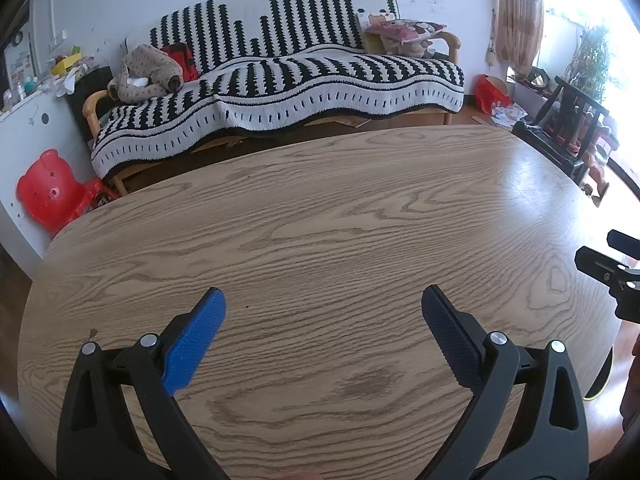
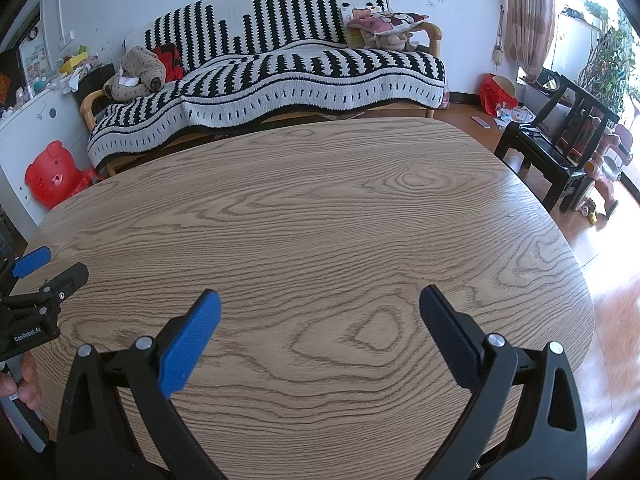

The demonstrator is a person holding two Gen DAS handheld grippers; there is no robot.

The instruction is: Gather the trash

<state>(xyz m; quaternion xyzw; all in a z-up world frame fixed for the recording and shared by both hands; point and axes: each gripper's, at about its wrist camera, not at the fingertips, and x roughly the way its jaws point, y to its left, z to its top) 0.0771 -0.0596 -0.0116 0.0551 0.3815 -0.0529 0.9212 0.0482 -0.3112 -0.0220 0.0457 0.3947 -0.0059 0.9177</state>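
My left gripper hangs open over the near part of a wood-grain table, its blue pads wide apart with nothing between them. Over the same table, further right, my right gripper is open and holds nothing. Each gripper shows at the edge of the other's view: the right gripper at the far right, the left gripper at the far left, held by a hand. I see no trash on the tabletop in either view.
Behind the table stands a sofa under a black-and-white striped cover with clothes and cushions. A red bear-shaped stool sits on the floor at left. A black chair and a red bag with scattered papers are at right.
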